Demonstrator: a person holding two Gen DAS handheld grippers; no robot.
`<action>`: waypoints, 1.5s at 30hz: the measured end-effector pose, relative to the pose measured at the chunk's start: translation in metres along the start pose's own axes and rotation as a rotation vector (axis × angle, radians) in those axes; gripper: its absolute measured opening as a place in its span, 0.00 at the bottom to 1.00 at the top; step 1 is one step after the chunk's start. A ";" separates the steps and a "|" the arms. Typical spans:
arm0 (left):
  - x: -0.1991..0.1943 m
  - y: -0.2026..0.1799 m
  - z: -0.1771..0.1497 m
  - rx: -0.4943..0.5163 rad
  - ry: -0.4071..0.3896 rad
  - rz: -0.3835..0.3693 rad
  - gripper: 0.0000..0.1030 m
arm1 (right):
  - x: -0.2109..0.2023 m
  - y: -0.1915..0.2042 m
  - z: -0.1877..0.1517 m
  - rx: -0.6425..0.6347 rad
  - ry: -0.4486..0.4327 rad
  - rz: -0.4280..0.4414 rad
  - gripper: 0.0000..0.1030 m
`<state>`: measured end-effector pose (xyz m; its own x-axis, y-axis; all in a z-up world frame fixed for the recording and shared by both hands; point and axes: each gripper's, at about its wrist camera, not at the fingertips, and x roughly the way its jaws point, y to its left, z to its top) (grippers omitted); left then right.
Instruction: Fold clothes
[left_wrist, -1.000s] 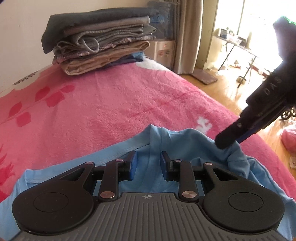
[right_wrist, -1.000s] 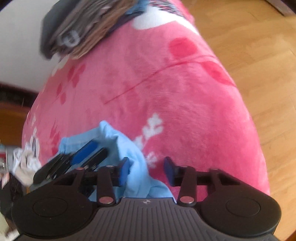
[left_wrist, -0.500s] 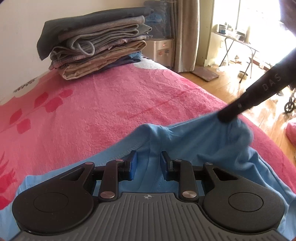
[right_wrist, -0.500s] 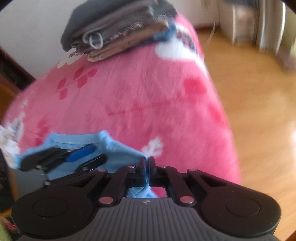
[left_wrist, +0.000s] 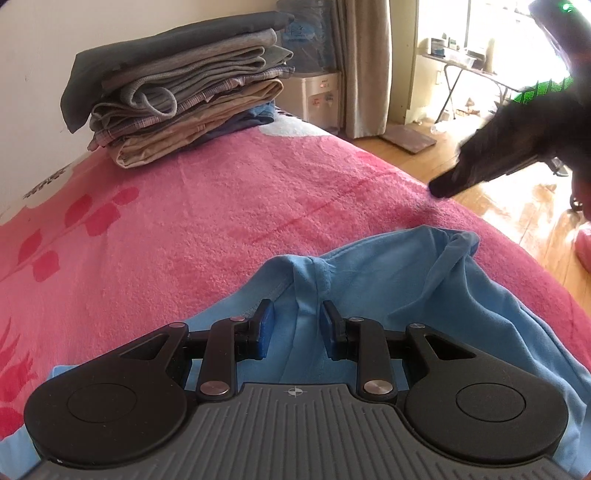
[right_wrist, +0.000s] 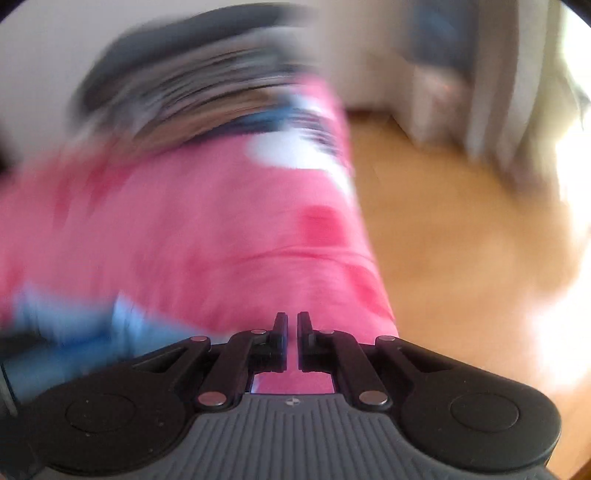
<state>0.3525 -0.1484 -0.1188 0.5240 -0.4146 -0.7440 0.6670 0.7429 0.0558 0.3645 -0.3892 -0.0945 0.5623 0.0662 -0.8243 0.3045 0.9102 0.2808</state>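
A bed (left_wrist: 207, 206) under a pink blanket fills both views, with wood floor (left_wrist: 517, 206) off its right side. At the far end of the bed, by the wall, sits a stack (left_wrist: 177, 92) of folded clothes in grey, tan and dark blue. The blue shirt (left_wrist: 388, 280) lies rumpled on the near part of the blanket, its cloth bunched into a ridge at the middle and a looped fold at the right. The left tongs (left_wrist: 294, 328) point down at it with their pads set apart, one on either side of the central ridge; the cloth runs between them, but whether the pads press it I cannot tell. The right tongs (left_wrist: 439, 190) show in the left view as a dark blurred tip above the blanket, beyond the shirt's right fold and clear of it. In their own view, smeared by motion, the right tongs (right_wrist: 292, 328) are pressed nearly together with only a thin slit and nothing in it, pink blanket under them, and the shirt (right_wrist: 74, 332) off at the lower left.
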 end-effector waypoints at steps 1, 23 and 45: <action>0.000 0.001 0.001 -0.001 0.001 -0.002 0.27 | -0.004 -0.016 0.004 0.098 -0.002 0.027 0.05; -0.012 -0.007 0.027 -0.154 0.059 -0.389 0.27 | -0.022 -0.045 -0.027 0.417 0.019 0.421 0.06; 0.060 -0.059 0.093 0.023 0.328 -0.302 0.06 | -0.066 -0.033 -0.102 0.105 -0.056 0.209 0.07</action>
<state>0.3940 -0.2659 -0.1045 0.1104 -0.4196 -0.9009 0.7778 0.6008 -0.1845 0.2389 -0.3820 -0.0991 0.6621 0.2233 -0.7154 0.2539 0.8312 0.4945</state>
